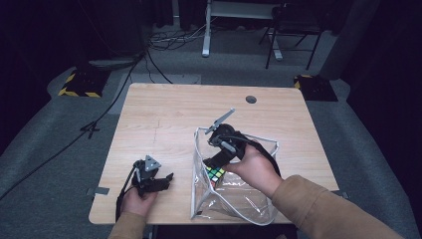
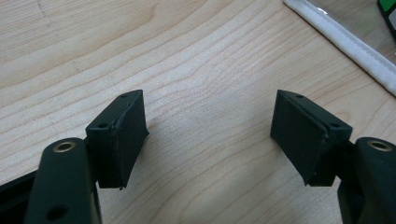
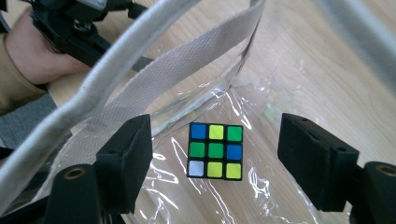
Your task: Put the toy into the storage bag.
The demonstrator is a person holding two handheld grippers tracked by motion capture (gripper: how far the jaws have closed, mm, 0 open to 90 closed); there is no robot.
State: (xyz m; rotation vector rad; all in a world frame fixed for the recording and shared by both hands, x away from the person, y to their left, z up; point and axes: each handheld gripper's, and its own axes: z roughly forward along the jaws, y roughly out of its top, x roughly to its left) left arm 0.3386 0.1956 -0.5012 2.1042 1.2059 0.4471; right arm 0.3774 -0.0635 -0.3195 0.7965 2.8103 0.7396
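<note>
- A person stands at the near edge of a wooden table [image 1: 164, 107] and holds one claw tool in each hand.
- The left gripper [image 1: 161, 180] is low over the table, near its 7 o'clock corner. The left hand [image 1: 139, 199] closes around its back end, and a grey three-cornered plate sits on top of it.
- In the left gripper view this claw [image 2: 210, 130] is wide, with bare wood between the two black jaws and nothing held. At 1 o'clock in that view runs the white edge of the bag [image 2: 345, 44].
- The clear plastic bag [image 1: 234, 199] lies on the table at about 5 o'clock, just to the right of the left gripper. Its mouth, with white trim, is open toward the far side.
- The puzzle cube [image 1: 215, 174] sits inside the bag, on the bottom, against the bag's left wall.
- The right gripper [image 1: 211, 164] reaches down into the bag's mouth, held by the right hand [image 1: 256, 169] in a tan sleeve.
- In the right gripper view its claw [image 3: 215, 140] is wide, and the cube [image 3: 215, 150] lies between the jaws without touching either one. The upper face shows blue, yellow, green and white squares.
- The bag's white straps [image 3: 154, 79] arch over the cube at 11 o'clock in that view.
</note>
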